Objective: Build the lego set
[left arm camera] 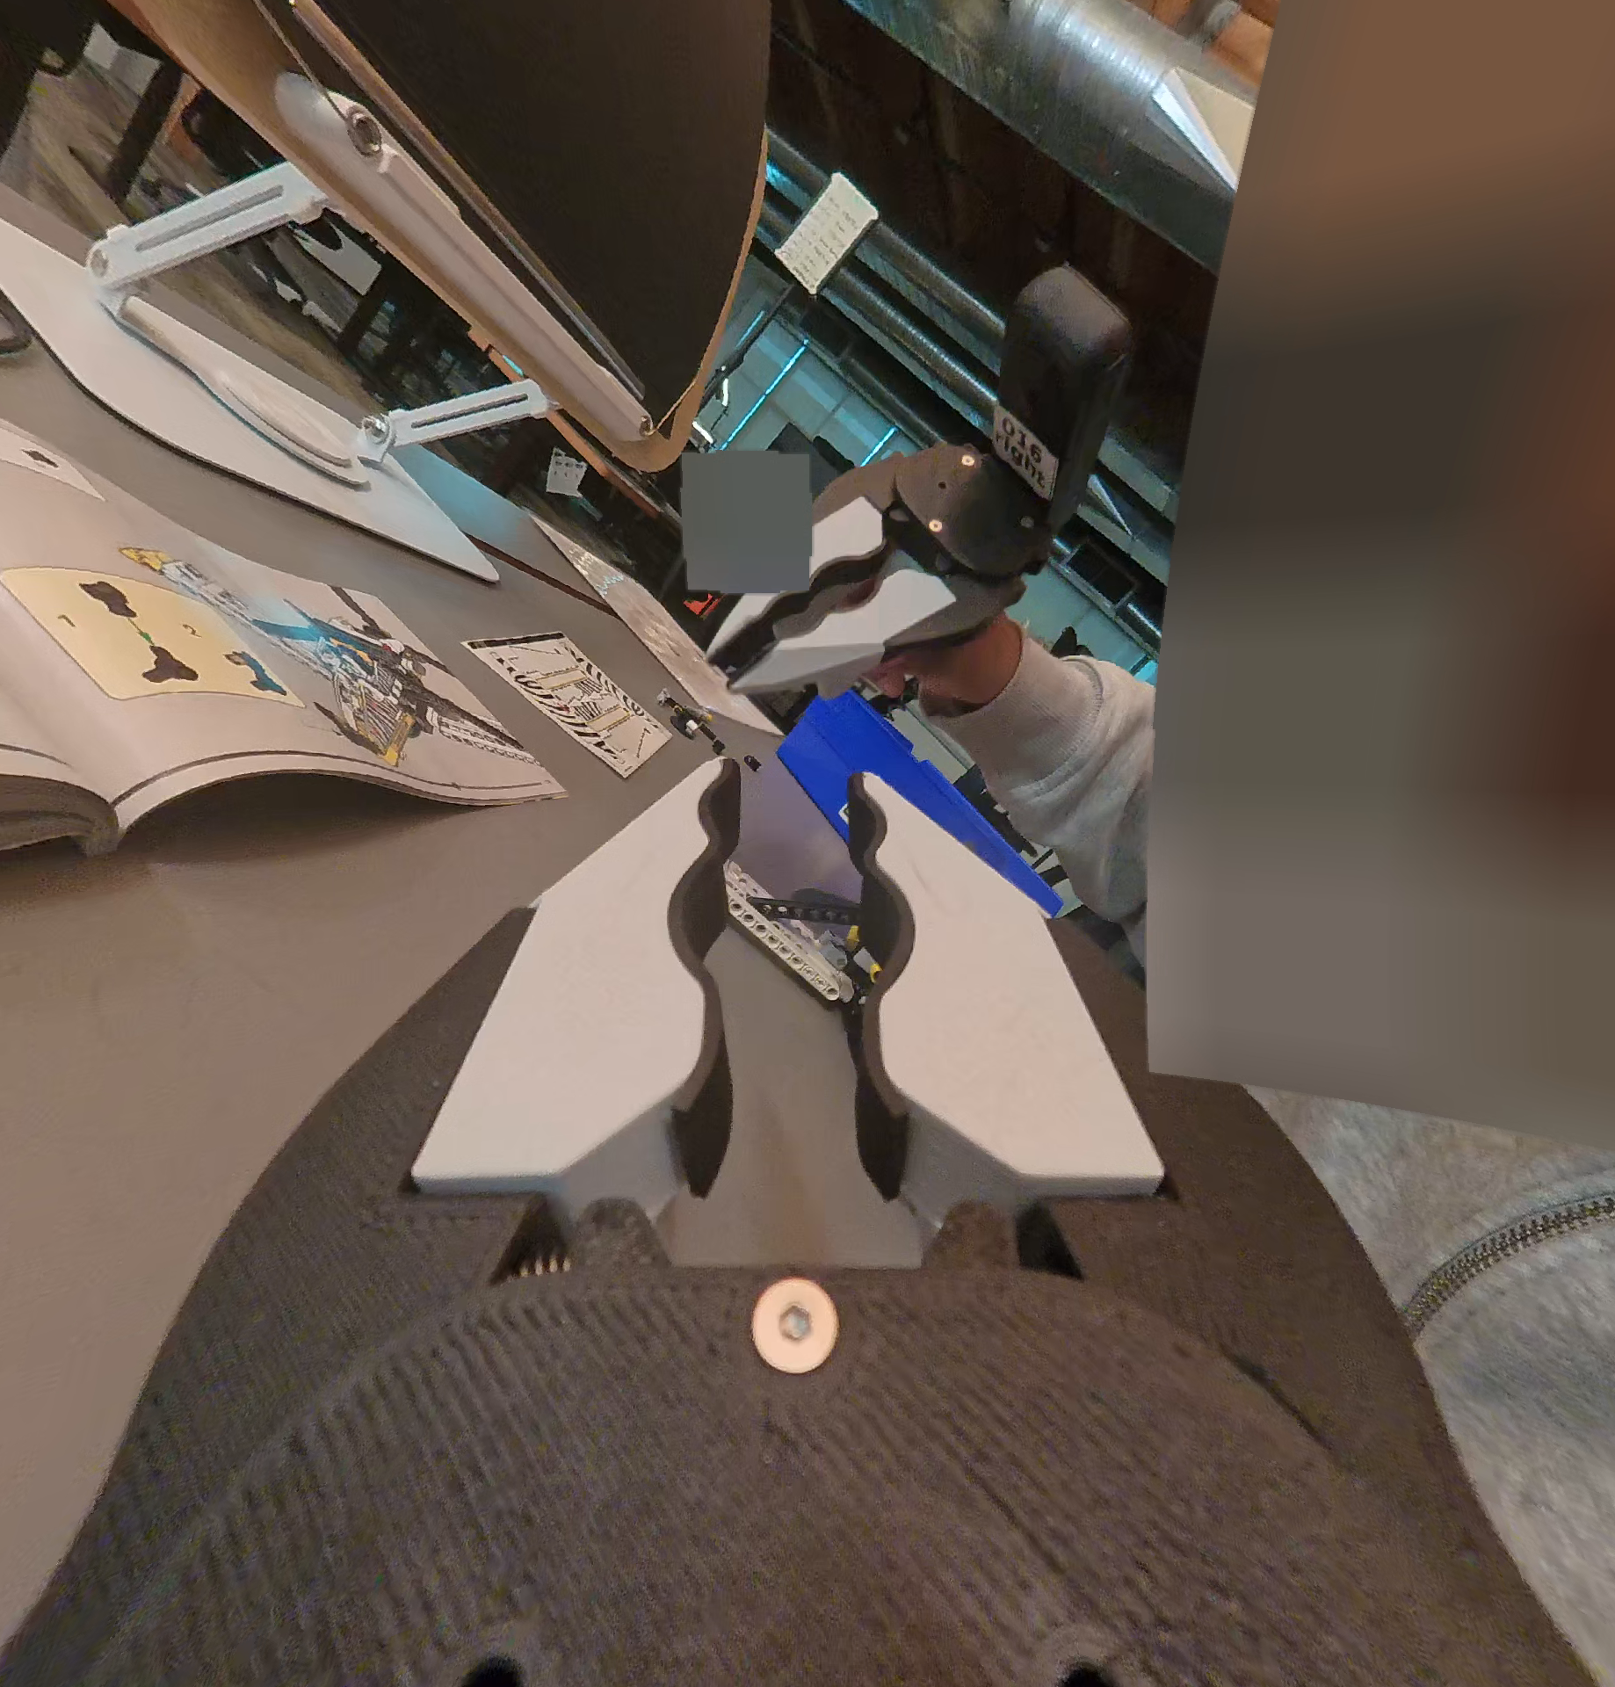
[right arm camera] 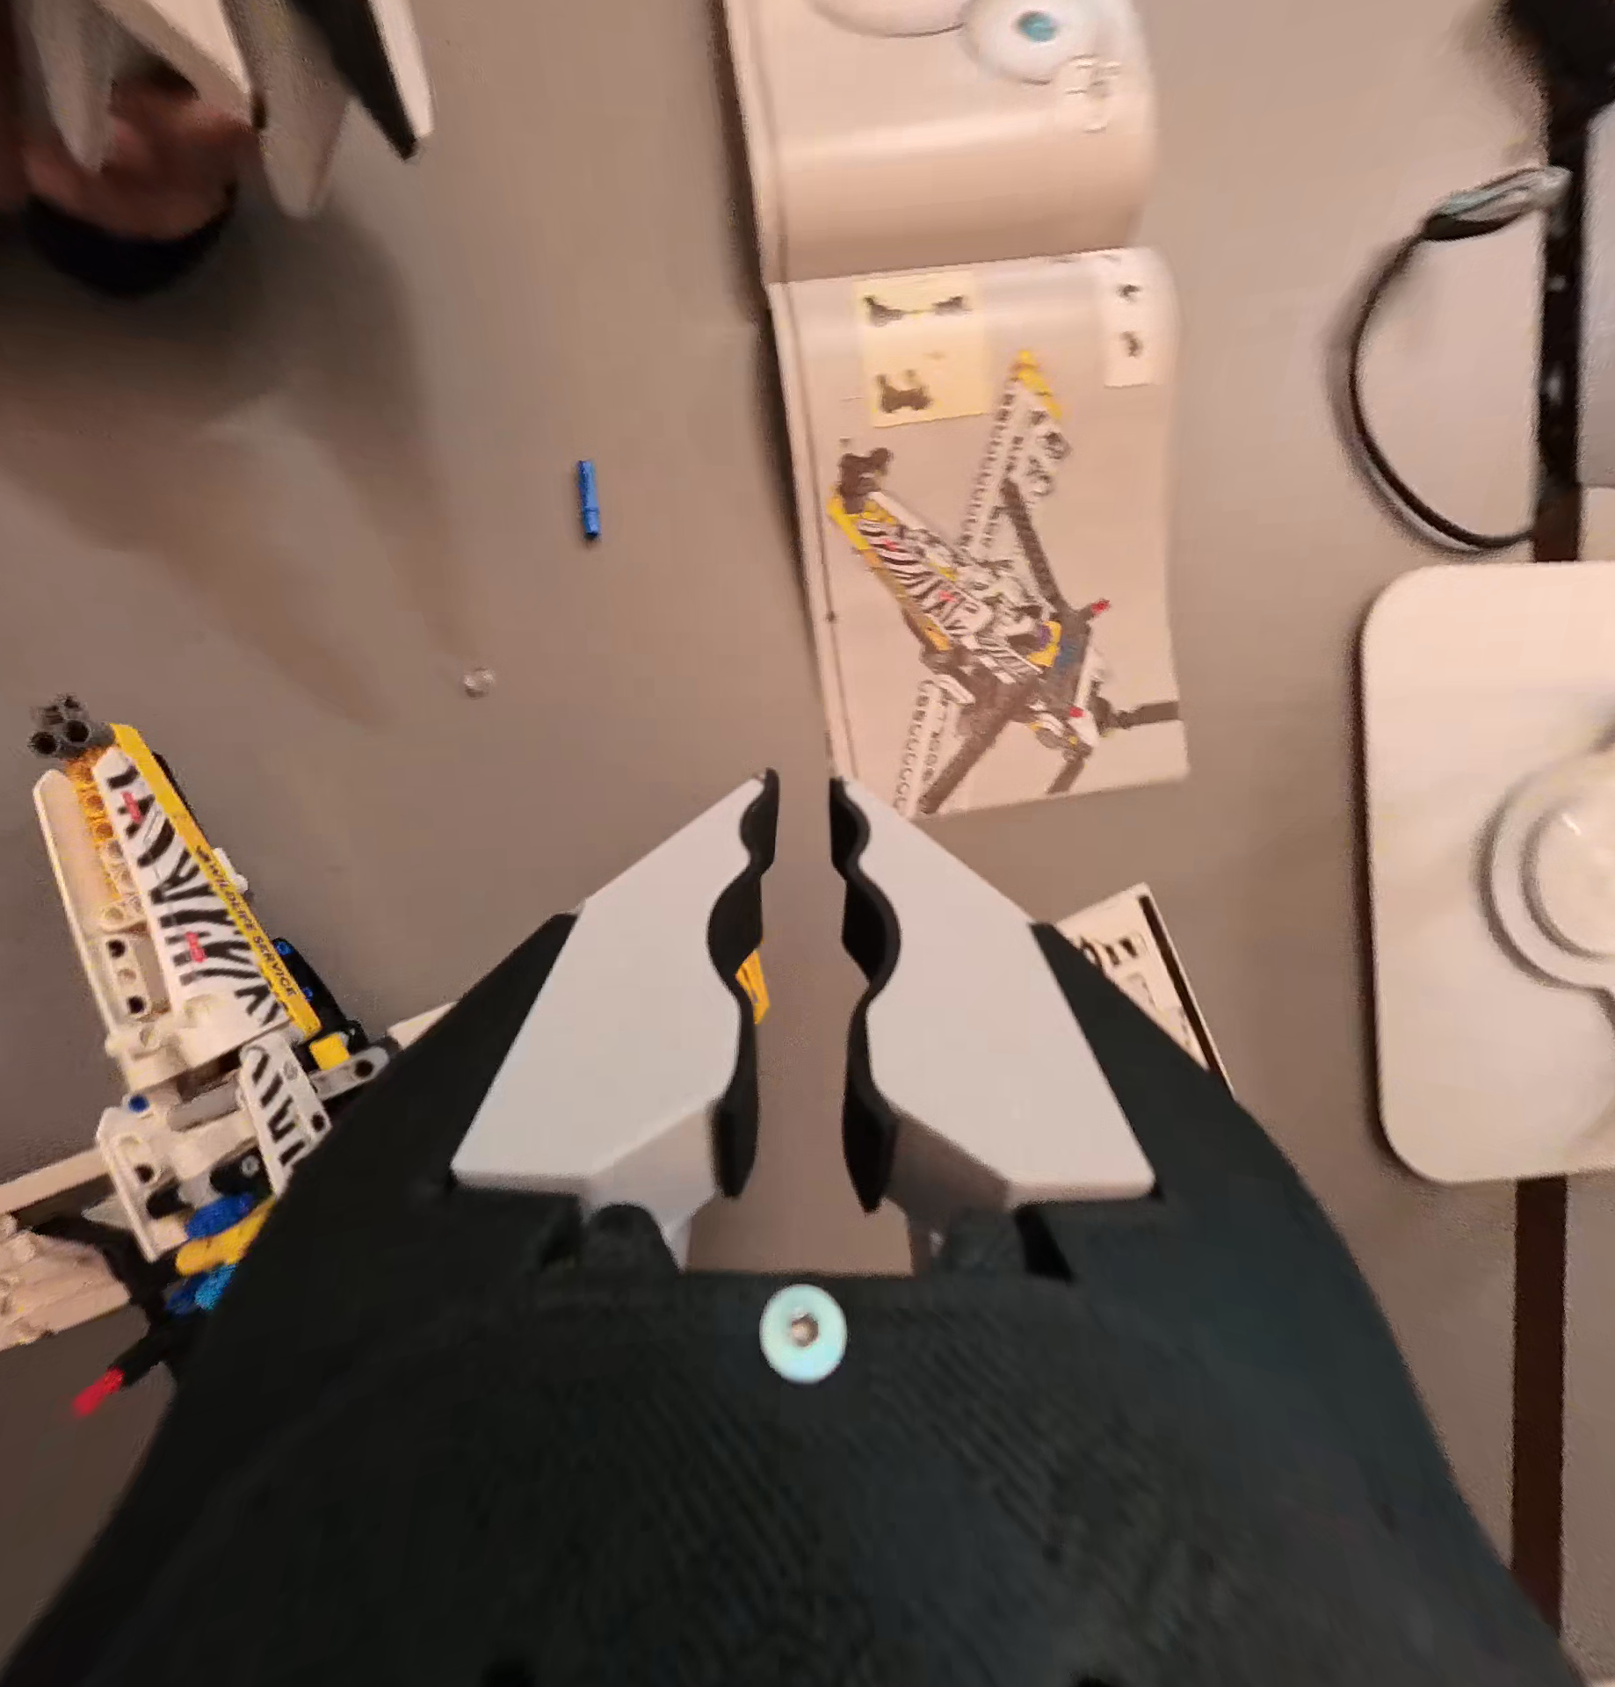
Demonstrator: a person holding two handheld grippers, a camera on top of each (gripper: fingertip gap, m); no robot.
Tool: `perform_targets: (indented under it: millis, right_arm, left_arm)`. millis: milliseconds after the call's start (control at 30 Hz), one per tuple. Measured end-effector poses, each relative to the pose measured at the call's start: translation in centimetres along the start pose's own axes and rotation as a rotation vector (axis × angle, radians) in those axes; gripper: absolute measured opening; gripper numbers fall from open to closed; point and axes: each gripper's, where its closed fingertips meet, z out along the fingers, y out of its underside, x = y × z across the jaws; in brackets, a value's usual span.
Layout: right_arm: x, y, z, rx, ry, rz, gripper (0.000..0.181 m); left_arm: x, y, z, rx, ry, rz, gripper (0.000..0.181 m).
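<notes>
The part-built lego plane (right arm camera: 174, 958), white and yellow with zebra stripes, lies on the grey table (right arm camera: 420, 411) at the lower left of the right wrist view. My right gripper (right arm camera: 799, 790) hovers above the table, jaws a little apart and empty. A blue pin (right arm camera: 587, 499) and a small clear round piece (right arm camera: 478, 680) lie loose ahead of it. A yellow part (right arm camera: 751, 986) shows beneath its left finger. My left gripper (left arm camera: 795, 776) is open and low over the table, with a white lego beam (left arm camera: 786, 940) showing between its fingers. The right gripper (left arm camera: 786, 630) shows beyond it.
An open instruction book (right arm camera: 996, 548) (left arm camera: 238, 675) and a sticker sheet (left arm camera: 576, 694) lie on the table. A white monitor base (right arm camera: 1498, 867), a black cable (right arm camera: 1388, 365) and a blue box (left arm camera: 913, 803) are nearby. The left gripper (right arm camera: 238, 82) shows at the top left. Between my left fingertips and the blue pin (right arm camera: 587, 499) there is roughly 9 centimetres.
</notes>
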Motion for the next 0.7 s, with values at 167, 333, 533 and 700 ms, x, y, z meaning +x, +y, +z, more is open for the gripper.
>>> perform_targets:
  millis: [167,333,533,700]
  right_arm:
    - [-0.1,0.1,-0.2,0.041,0.007,0.032,0.008]
    - [-1.4,0.1,1.1,0.018,-0.026,-0.008,0.009]
    - [-1.5,-0.4,1.0,0.032,-0.036,-0.003,0.009]
    - [-4.1,-0.6,2.4,0.026,-0.138,-0.044,0.012]
  left_arm:
    - [0.0,0.0,0.0,-0.001,-0.002,0.001,0.021]
    - [-0.1,0.1,0.1,-0.008,-0.010,0.009,0.021]
    - [-0.1,0.1,0.1,-0.006,-0.007,0.005,0.021]
    - [-0.1,0.1,0.1,-0.004,-0.002,-0.002,0.022]
